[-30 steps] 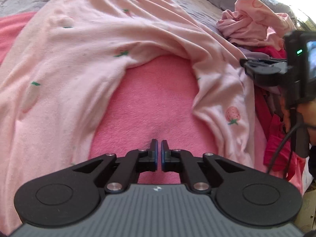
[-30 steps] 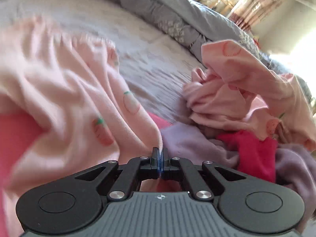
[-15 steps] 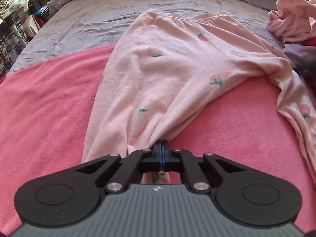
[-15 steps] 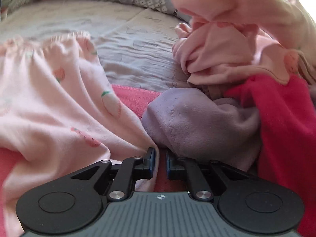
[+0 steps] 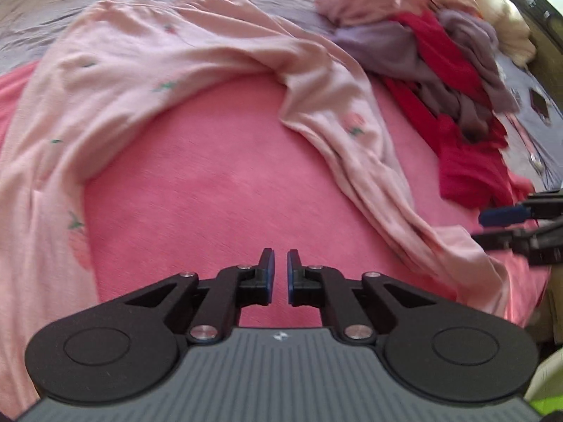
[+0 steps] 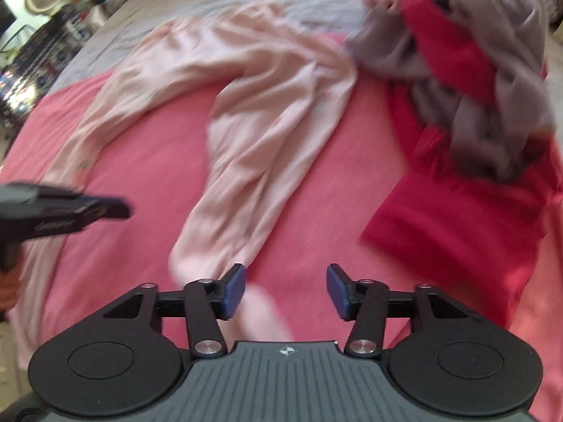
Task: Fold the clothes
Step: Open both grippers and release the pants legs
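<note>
Both claws hang over the pink blanket (image 5: 218,176) on the bed. Spread across it lie the pale pink strawberry-print trousers (image 5: 116,81), waistband toward the far edge. A red-and-grey clothes heap (image 6: 468,81) sits along the right edge. Right gripper (image 6: 285,290): jaws opening, over a trouser cuff, gripping nothing. Left gripper (image 5: 278,276): nearly pressed together, empty.

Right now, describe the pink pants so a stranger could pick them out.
Find the bright pink blanket on the bed. The pants lie spread on it, legs apart, beside a heap of red and mauve clothes. They alone are pale pink with small strawberry prints.
</note>
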`<state>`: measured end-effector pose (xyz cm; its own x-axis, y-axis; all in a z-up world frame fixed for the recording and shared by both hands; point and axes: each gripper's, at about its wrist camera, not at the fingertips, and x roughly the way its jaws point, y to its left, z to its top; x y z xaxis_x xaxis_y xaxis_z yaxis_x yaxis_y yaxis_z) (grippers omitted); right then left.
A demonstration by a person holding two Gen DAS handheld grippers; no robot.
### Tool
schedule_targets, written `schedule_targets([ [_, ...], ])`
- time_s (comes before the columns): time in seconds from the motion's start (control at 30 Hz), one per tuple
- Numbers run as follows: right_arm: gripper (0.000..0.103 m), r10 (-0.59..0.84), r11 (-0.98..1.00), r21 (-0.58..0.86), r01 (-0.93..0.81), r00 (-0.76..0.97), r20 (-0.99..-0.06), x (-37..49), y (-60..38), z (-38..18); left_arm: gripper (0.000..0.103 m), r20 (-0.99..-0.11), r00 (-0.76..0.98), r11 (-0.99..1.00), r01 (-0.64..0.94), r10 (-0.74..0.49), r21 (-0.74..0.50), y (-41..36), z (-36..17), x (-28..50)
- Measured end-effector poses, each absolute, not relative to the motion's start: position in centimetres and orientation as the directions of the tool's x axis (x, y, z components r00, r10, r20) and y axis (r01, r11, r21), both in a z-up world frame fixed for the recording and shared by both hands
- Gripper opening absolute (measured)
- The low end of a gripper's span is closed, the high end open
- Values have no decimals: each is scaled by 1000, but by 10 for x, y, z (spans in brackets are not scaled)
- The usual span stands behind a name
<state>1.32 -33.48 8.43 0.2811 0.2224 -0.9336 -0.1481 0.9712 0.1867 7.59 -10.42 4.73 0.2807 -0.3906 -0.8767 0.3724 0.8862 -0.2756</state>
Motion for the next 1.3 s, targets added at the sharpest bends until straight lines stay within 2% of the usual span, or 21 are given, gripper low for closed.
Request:
schedule_targets([
  [0.03,42,208,972,170,-162,265,-942,8,-327,81,6,-877,274,881,384,-394,-275,-109,47,75],
  [0.1,6,215,967,177,-181,216,-952,0,-313,73,6,-875,269,872,402,-403,-278,-119,49,73],
  [0.13,6,250,956,207,-209,204,-946,-5,-304,76,7,-872,270,869,408,-408,-280,-122,51,72],
  [0.2,6,316,926,263,-270,178,-932,-15,-287,80,9,-866,275,863,419,-417,-282,-129,54,71],
  [0.27,11,356,891,283,-354,159,-921,-23,-275,87,25,-863,277,857,432,-422,-281,-136,55,70],
  [0.3,15,356,891,282,-355,165,-920,-25,-275,90,27,-862,277,854,438,-425,-281,-140,55,70],
  [0.33,21,356,900,288,-327,171,-919,-24,-280,91,27,-861,276,852,443,-427,-280,-143,54,70],
  [0.47,26,344,937,310,-162,264,-901,-5,-315,97,27,-850,281,842,454,-445,-291,-155,54,70],
  [0.5,33,307,951,282,-124,298,-904,1,-323,98,27,-847,285,840,458,-448,-290,-158,54,70],
  [0.6,34,205,979,199,-54,348,-915,25,-333,85,30,-861,267,837,472,-434,-276,-173,45,74],
  [0.67,34,204,979,198,-50,337,-919,43,-326,67,31,-880,243,842,473,-408,-260,-181,31,75],
  [0.77,26,194,981,193,-32,316,-929,64,-312,36,32,-873,264,834,497,-410,-241,-182,28,71],
  [0.83,4,152,988,141,-55,349,-925,65,-305,41,32,-869,270,827,510,-414,-235,-182,29,68],
  [0.93,2,25,999,13,-30,414,-910,62,-310,54,32,-866,277,826,514,-416,-233,-181,30,66],
  [1.03,2,-189,974,-227,-17,492,-850,55,-324,63,33,-862,290,822,525,-416,-220,-181,29,63],
  [1.07,2,-205,971,-238,-4,490,-847,55,-335,63,33,-858,298,819,532,-418,-214,-180,29,62],
  [1.13,5,-111,993,-113,25,471,-875,54,-360,66,33,-845,316,809,551,-430,-206,-178,27,58],
  [1.23,17,199,971,236,32,437,-877,41,-384,62,34,-824,336,792,575,-455,-203,-171,25,54],
  [1.27,23,273,949,313,25,426,-862,35,-382,57,34,-817,341,787,581,-465,-206,-170,23,54],
  [1.3,38,302,943,333,3,418,-857,31,-375,52,34,-810,346,784,585,-474,-208,-171,22,54],
])
